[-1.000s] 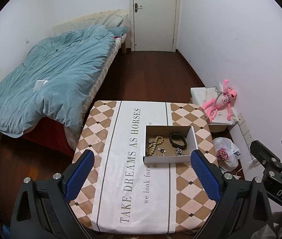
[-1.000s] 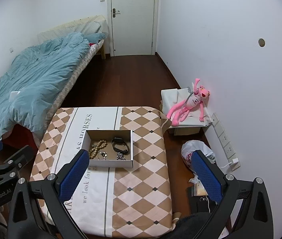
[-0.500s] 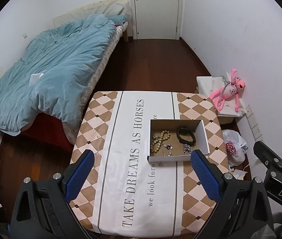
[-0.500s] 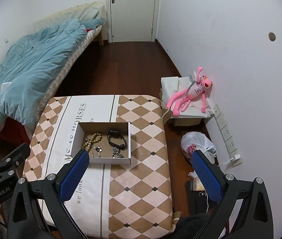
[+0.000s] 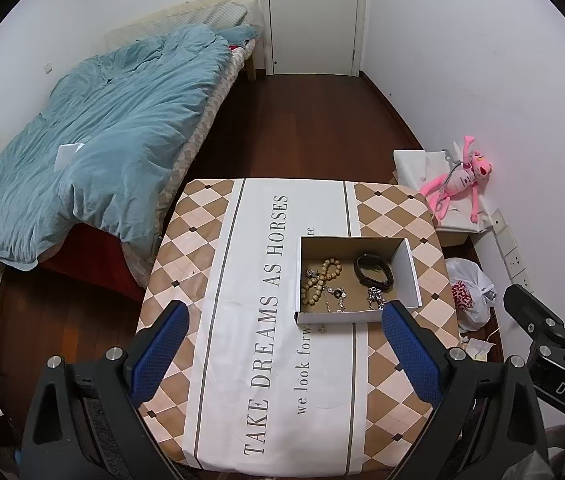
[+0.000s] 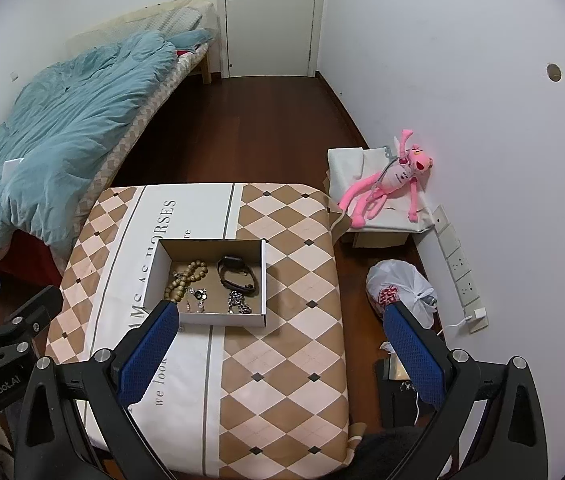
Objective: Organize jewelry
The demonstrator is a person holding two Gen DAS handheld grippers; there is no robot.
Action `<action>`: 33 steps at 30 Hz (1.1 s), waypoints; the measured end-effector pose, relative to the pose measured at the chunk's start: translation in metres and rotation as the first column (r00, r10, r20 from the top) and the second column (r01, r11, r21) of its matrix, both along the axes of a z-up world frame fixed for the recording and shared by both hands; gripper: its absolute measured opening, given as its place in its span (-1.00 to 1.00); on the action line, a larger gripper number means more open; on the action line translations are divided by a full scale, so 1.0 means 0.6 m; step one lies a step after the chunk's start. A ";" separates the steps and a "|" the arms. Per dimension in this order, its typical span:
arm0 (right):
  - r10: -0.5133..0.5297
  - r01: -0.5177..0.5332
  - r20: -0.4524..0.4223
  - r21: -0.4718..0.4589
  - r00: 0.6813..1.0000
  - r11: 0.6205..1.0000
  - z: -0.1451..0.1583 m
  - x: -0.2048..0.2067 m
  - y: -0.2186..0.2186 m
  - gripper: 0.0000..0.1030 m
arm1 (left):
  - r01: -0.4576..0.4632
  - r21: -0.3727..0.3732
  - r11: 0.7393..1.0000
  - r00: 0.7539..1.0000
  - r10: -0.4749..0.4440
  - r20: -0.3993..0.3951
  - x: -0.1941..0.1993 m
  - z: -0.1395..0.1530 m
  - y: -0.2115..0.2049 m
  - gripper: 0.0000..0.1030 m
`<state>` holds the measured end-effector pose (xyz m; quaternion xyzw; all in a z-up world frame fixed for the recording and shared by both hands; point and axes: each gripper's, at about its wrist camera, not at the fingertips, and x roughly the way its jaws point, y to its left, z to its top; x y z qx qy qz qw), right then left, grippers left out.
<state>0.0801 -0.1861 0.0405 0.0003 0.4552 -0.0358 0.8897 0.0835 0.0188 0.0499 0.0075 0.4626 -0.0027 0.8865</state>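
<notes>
Inside cardboard box [image 5: 405,268]: round wooden beads [image 5: 320,282]

One cardboard box [image 5: 356,276] is seen – in it one bead bracelet [image 5: 322,280], one black band [image 5: 374,272], two silvery pieces [image 5: 376,299].

Silver pcs [image 6: 238,303] in box [image 6: 154,270] — maybe chains, too small.

Left gripper [image 5: 282,336] held wide open above table [image 5: 218,400]. Cardboard box [image 5: 356,316] contains bead bracelet [image 5: 322,280], black band [image 5: 374,272], chains [image 5: 376,299].
</notes>
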 end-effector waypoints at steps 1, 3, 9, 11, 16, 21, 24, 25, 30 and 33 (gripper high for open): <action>0.000 0.000 0.000 0.001 1.000 1.000 0.000 0.000 0.000 1.00 | 0.000 0.000 1.000 1.000 0.000 0.000 0.000 0.000 0.001 0.91; 0.001 -0.001 -0.002 0.001 1.000 1.000 0.000 0.000 0.001 1.00 | -0.001 0.002 1.000 1.000 0.001 0.000 0.000 -0.002 0.003 0.91; 0.002 -0.002 -0.003 -0.001 1.000 1.000 -0.001 0.000 0.001 1.00 | 0.002 0.003 1.000 1.000 -0.002 0.000 -0.001 -0.004 0.006 0.91; 0.002 -0.002 -0.002 -0.001 1.000 1.000 0.000 -0.001 0.003 1.00 | 0.003 0.004 1.000 1.000 -0.003 0.002 -0.003 -0.005 0.007 0.91; 0.002 -0.002 -0.007 -0.002 1.000 1.000 -0.002 0.001 0.004 1.00 | -0.006 0.006 1.000 1.000 0.006 0.006 -0.003 -0.006 0.008 0.91; 0.003 -0.003 -0.010 0.003 1.000 1.000 -0.004 0.003 0.003 1.00 | -0.005 0.004 1.000 1.000 0.005 0.007 -0.003 -0.005 0.008 0.91; 0.004 -0.004 -0.009 0.002 1.000 1.000 -0.004 0.003 0.003 1.00 | -0.006 0.006 1.000 1.000 0.006 0.011 -0.003 -0.004 0.009 0.91; 0.004 -0.004 -0.009 0.004 1.000 1.000 -0.004 0.002 0.004 1.00 | -0.008 0.008 1.000 1.000 0.008 0.015 -0.003 -0.003 0.009 0.91; 0.004 -0.004 -0.010 0.006 1.000 1.000 -0.003 0.004 0.005 1.00 | -0.013 0.008 1.000 1.000 0.013 0.023 0.000 0.002 0.014 0.91; 0.003 -0.003 -0.010 0.007 1.000 1.000 -0.004 0.003 0.005 1.00 | -0.011 0.010 1.000 1.000 0.011 0.022 0.000 0.003 0.014 0.91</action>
